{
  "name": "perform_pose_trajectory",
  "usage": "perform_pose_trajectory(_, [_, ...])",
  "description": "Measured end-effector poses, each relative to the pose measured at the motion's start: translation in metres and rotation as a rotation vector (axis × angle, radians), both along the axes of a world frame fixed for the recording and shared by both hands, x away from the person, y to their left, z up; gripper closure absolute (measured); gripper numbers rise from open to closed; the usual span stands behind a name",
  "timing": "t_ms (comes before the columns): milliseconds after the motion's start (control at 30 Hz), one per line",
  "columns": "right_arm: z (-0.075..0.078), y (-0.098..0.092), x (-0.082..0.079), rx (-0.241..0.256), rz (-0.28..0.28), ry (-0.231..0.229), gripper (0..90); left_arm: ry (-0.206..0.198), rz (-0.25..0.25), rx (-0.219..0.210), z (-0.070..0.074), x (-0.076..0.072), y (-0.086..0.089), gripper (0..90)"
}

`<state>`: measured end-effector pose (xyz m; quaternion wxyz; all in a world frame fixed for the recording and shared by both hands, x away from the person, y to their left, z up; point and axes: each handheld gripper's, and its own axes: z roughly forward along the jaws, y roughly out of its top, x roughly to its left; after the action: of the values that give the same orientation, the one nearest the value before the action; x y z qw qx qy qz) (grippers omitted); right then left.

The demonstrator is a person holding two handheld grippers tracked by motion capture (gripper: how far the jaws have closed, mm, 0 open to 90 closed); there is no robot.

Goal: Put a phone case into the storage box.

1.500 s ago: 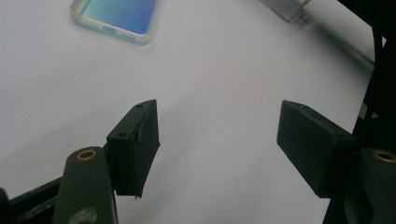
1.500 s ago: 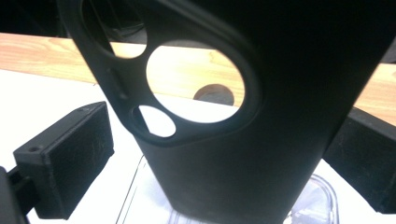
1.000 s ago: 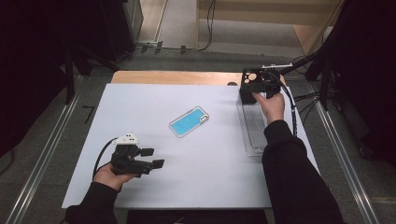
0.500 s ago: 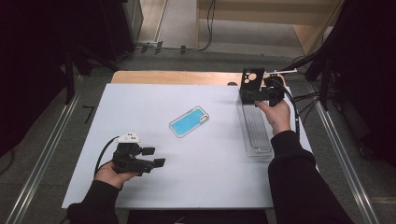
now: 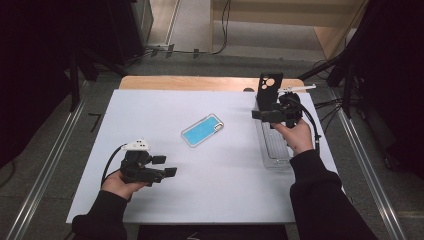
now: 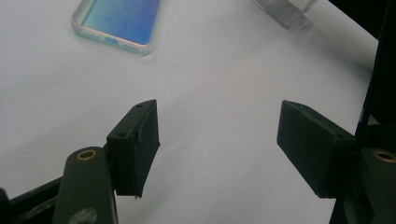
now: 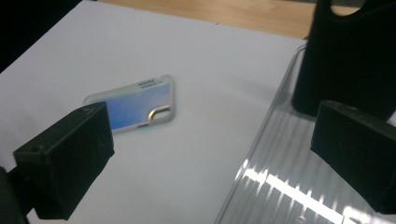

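Black soft-plastic phone case [image 5: 269, 90], standing in the clear ribbed tray [image 5: 274, 150] just ahead of the right hand-held gripper [image 5: 261, 114], jaws spread: light, bendy — pinch its side edges.

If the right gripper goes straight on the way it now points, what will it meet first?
Probably the black phone case, standing upright in the clear tray just beyond the right gripper. Its open jaws reach over the tray; the case sits toward one jaw, so depth is uncertain.

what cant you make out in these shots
- Black phone case, right gripper view: top cut off by the frame edge; whether it leans on anything is unclear.
- Clear tray, high view: near end hidden by the right hand.
- Blue phone case, left gripper view: far part cut off.
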<state>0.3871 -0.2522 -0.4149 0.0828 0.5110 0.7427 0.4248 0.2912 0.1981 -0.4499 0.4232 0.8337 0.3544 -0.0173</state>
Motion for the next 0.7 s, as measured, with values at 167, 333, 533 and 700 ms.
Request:
perform_pose_trajectory(167, [-0.001,0.007,-0.012,0.023,0.075,0.018,0.0,0.005,-0.006,-0.009,0.000,0.003,-0.001,30.4])
perform_pose_trajectory(333, [-0.002,0.016,-0.026,0.012,0.131,0.023,0.0,0.004,-0.008,-0.008,0.001,0.005,-0.002,30.4])
perform_pose_trajectory(533, [-0.004,0.026,-0.042,0.014,0.239,0.049,0.0,0.008,-0.013,-0.011,0.001,0.008,-0.003,30.4])
perform_pose_trajectory(700, [-0.005,0.033,-0.056,-0.026,0.264,0.032,0.0,0.018,-0.010,-0.012,0.001,0.009,-0.003,30.3])
